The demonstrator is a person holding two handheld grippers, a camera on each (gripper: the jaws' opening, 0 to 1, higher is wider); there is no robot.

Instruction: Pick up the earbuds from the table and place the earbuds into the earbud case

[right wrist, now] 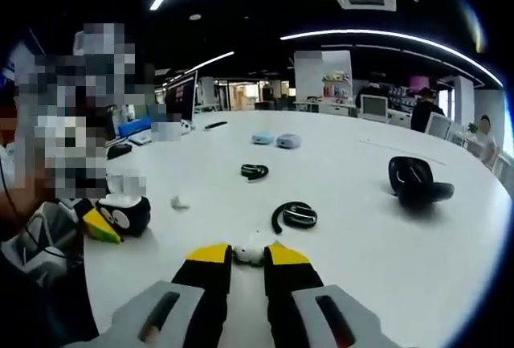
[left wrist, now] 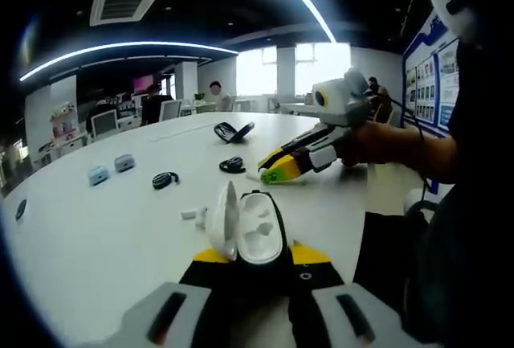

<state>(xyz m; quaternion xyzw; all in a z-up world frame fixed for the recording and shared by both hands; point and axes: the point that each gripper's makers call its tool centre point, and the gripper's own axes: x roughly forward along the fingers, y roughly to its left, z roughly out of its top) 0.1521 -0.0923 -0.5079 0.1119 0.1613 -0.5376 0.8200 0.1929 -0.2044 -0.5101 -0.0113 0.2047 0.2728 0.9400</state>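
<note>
My left gripper (left wrist: 259, 255) is shut on the open earbud case (left wrist: 255, 231), a black shell with a white inside and its lid tipped up to the left. The case's sockets look bare. One white earbud (left wrist: 191, 214) lies on the table just left of the case. In the right gripper view, my right gripper (right wrist: 249, 255) is low on the table, shut on a second white earbud (right wrist: 249, 253) between its yellow tips. The loose earbud (right wrist: 178, 202) lies to the left, near the held case (right wrist: 124, 211). The right gripper (left wrist: 281, 169) also appears beyond the case in the left gripper view.
On the round white table (left wrist: 104, 243) lie two black ear-hook earphones (right wrist: 295, 214) (right wrist: 254, 171), an open black case (right wrist: 418, 179) and two small blue-grey cases (right wrist: 273, 139). People sit at desks beyond. The person's arm and body crowd one edge of each view.
</note>
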